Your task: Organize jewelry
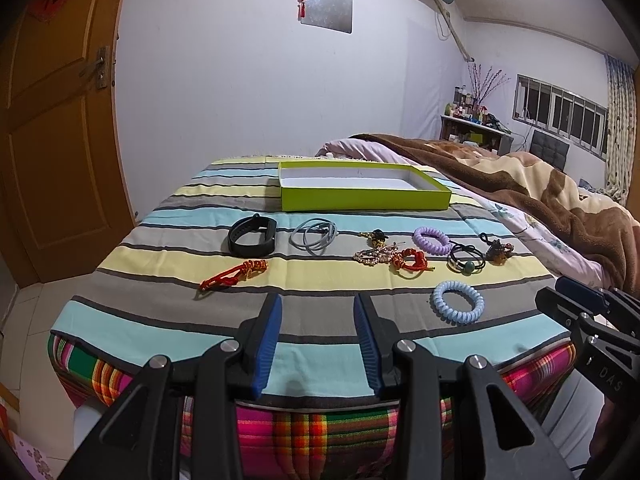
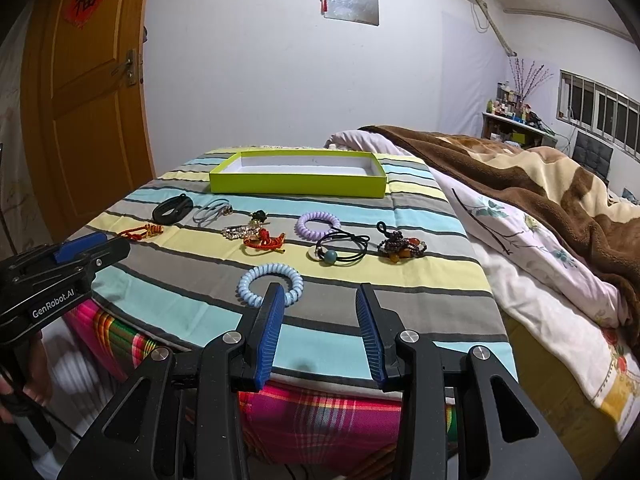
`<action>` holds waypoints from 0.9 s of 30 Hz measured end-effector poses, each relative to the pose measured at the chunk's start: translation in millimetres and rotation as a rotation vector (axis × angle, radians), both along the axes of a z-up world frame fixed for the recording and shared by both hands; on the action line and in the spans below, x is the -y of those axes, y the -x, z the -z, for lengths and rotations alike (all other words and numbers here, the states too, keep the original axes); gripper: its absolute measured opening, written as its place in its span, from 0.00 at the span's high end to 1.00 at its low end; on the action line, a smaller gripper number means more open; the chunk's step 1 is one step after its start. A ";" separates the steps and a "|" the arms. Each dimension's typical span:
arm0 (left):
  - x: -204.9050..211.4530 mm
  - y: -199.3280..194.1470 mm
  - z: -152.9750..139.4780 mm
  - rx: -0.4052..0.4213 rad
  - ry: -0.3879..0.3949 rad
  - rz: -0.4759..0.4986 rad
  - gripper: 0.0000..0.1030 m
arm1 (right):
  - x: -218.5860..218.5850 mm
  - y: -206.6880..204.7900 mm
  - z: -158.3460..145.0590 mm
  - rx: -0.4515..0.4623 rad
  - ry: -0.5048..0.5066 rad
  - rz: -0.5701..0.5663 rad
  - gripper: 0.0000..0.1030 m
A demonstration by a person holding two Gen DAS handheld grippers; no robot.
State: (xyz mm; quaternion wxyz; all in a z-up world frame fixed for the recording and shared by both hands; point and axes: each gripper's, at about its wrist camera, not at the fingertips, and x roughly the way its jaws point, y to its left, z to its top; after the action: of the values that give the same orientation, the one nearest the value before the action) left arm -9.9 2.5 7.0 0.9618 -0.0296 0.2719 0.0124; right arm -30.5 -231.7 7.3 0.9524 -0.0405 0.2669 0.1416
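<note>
An empty lime-green box (image 1: 366, 198) (image 2: 298, 185) lies at the far end of the striped cloth (image 1: 160, 320). In front of it lie a black band (image 1: 252, 235), grey rings (image 1: 314, 236), a red knotted cord (image 1: 234, 274), a rhinestone clip (image 1: 372, 255), a purple coil tie (image 1: 432, 239), a black tie with a green bead (image 2: 340, 251), a dark bead bracelet (image 2: 402, 246) and a light-blue coil tie (image 1: 458, 307) (image 2: 270, 283). My left gripper (image 1: 318, 300) is open and empty above the near edge. My right gripper (image 2: 320, 292) is open and empty just behind the blue coil.
A bed with a brown blanket (image 2: 540, 184) and floral sheet runs along the right. A wooden door (image 1: 52, 140) stands at the left. The plaid cover (image 1: 312, 424) hangs below the near table edge. The other gripper shows at each view's side.
</note>
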 end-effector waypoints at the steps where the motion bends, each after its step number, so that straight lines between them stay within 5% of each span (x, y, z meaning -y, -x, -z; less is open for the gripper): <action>1: 0.1 0.2 -0.2 0.001 -0.001 0.000 0.62 | 0.1 0.1 0.2 0.001 0.000 -0.001 0.63; 27: 0.4 2.5 -3.0 0.014 0.004 0.004 0.62 | -0.9 -0.4 -2.5 0.006 0.003 0.002 0.63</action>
State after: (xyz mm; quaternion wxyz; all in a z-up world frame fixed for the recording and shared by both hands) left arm -12.4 2.0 10.0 0.9636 -0.0309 0.2654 0.0098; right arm -30.1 -230.8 9.8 0.9532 -0.0423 0.2644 0.1403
